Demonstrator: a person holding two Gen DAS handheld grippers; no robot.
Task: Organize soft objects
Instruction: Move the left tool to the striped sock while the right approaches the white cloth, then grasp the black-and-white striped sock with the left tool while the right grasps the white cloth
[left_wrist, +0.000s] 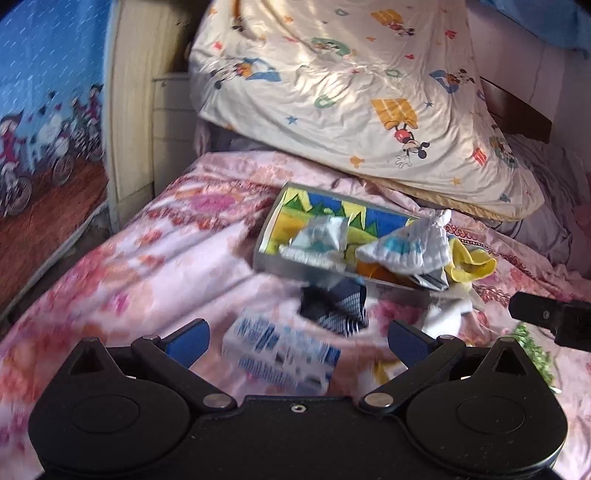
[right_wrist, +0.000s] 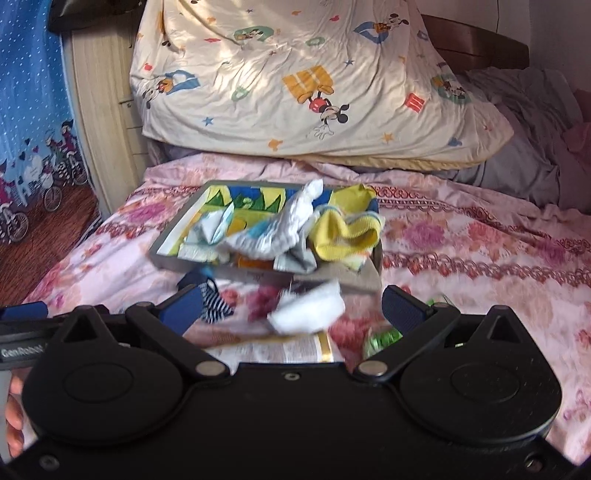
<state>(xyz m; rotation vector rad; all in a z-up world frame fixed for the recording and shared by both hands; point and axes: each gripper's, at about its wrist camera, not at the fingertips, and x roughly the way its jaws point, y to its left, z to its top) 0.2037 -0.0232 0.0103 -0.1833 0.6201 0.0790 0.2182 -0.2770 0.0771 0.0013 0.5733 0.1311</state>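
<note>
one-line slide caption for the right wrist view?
Open right gripper hovers over a white sock on the pink floral bedspread, just short of the sock-filled tray.

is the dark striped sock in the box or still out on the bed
Out. The navy striped sock lies on the pink floral bedsheet, just in front of the shallow grey cardboard box, whose near wall stands between it and the socks inside.

Bed (right_wrist: 461, 236) w/ pink floral sheet: tray (right_wrist: 173, 236) of socks, striped sock (right_wrist: 214, 302), white sock (right_wrist: 310, 306), pillow (right_wrist: 295, 74) at back.
</note>
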